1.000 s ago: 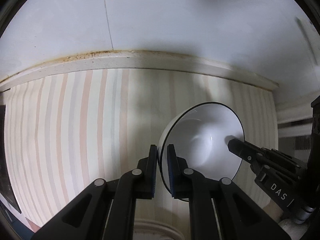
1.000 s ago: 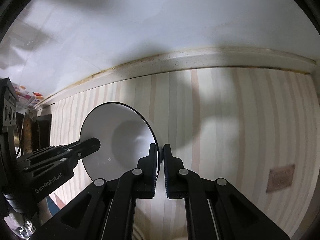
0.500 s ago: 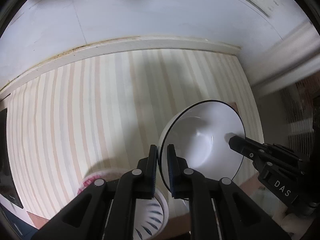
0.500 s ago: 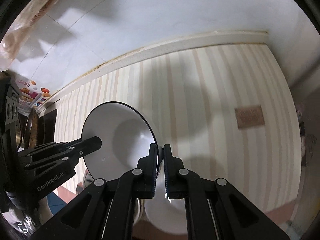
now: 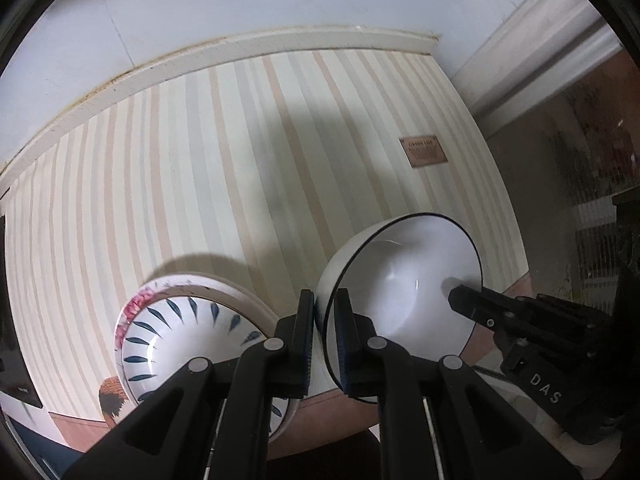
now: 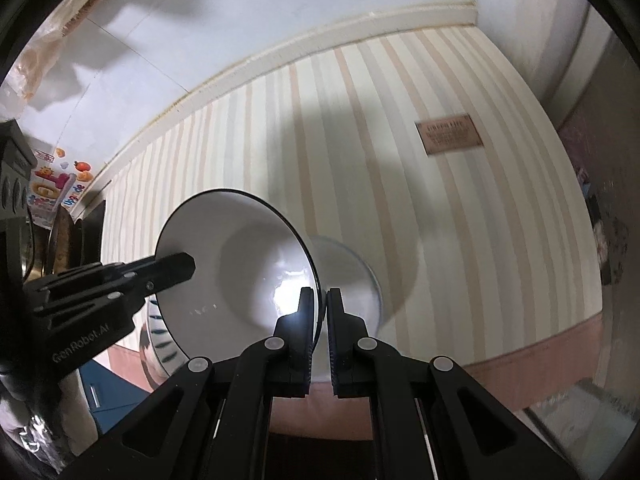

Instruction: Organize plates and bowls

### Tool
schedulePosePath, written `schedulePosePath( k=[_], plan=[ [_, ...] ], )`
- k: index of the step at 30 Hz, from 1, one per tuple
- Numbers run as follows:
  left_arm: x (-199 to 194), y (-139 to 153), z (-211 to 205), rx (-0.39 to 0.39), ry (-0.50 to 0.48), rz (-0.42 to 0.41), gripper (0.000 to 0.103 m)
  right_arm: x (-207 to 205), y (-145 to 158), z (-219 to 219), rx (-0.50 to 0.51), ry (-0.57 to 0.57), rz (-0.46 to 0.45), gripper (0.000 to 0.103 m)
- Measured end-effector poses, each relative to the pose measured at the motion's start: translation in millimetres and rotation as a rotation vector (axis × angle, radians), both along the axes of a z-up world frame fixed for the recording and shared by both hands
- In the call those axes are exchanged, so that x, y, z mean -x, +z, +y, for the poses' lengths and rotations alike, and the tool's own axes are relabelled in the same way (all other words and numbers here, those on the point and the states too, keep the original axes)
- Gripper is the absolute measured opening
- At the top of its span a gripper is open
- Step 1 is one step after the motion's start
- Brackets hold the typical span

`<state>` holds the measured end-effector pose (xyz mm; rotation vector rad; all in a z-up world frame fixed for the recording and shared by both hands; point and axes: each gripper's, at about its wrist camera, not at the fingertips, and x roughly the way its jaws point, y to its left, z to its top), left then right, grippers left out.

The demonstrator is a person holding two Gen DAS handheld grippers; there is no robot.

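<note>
**Both grippers pinching one white bowl above the desk**

So the white bowl (image 5: 400, 280) with the thin black rim is held up in the air, tilted. The left gripper (image 5: 323, 320) has its fingers nearly closed on the near rim, and the right gripper (image 6: 323, 312) is clamped on the opposite rim. Below left, a blue-leaf bowl (image 5: 180, 332) sits on the striped desk (image 5: 240, 160), stacked in a floral plate (image 5: 138, 300).

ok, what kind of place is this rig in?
Likely a home dining or kitchen corner: a striped tablecloth against a plain wall, household crockery on it, a patterned bowl and the white bowl both grippers hold, plus cartoon stickers nearby.
</note>
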<state>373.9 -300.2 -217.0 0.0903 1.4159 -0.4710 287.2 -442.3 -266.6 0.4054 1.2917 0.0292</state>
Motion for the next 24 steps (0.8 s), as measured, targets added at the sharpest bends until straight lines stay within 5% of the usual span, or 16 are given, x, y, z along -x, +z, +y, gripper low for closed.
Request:
schedulePosePath(
  k=[11,24],
  plan=[
    [15,-34,-16,-0.059,-0.032,0.053,0.008,-1,-30,-12,-0.015,-0.013,0.051,0.008],
    [15,-41,-20,-0.079,-0.033,0.062,0.008,-12,-41,-17,-0.012,-0.008,0.079,0.008]
  ],
)
